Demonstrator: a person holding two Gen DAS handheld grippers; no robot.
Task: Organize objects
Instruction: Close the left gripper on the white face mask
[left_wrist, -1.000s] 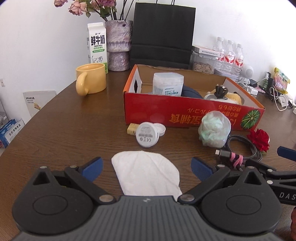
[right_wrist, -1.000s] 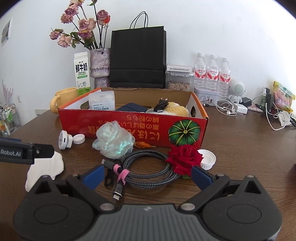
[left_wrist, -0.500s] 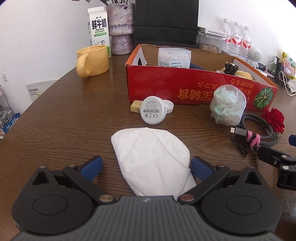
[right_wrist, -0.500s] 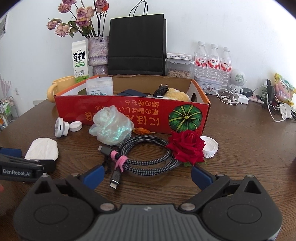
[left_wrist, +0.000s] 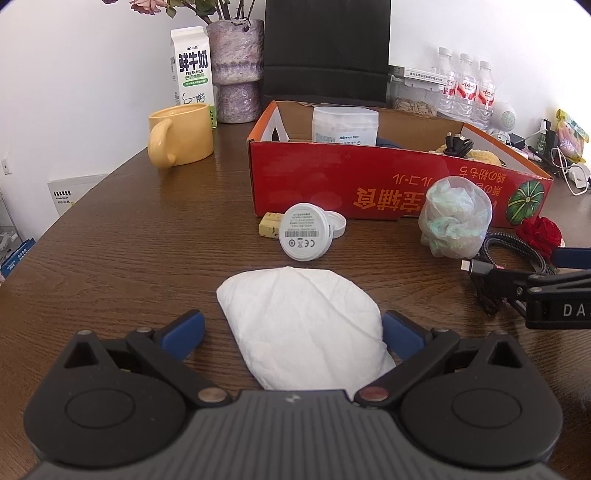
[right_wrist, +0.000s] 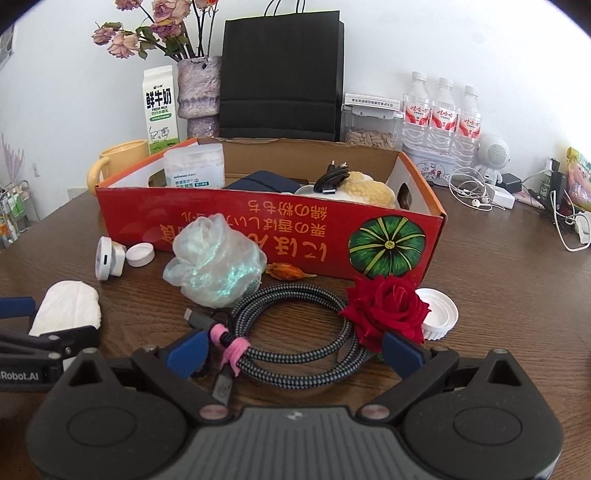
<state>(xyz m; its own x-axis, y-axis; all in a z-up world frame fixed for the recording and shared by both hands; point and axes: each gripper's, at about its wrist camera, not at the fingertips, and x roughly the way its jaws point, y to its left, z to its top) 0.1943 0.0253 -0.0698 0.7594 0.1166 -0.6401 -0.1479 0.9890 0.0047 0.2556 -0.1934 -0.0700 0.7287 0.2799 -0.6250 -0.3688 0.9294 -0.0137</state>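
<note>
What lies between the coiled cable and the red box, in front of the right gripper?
In the right wrist view, a crumpled plastic bag and a small dried orange pod lie between the coiled cable and the red box.

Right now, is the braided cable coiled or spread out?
Coiled. The braided cable lies in a loop on the table, bound by a pink tie.

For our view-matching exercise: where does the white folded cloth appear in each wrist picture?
Left wrist view: the white folded cloth lies bottom centre, between the open left tool's fingers.
Right wrist view: the cloth sits at the far left edge, beside the left tool.
Shared landmark: the red box stands behind it in both.
</note>
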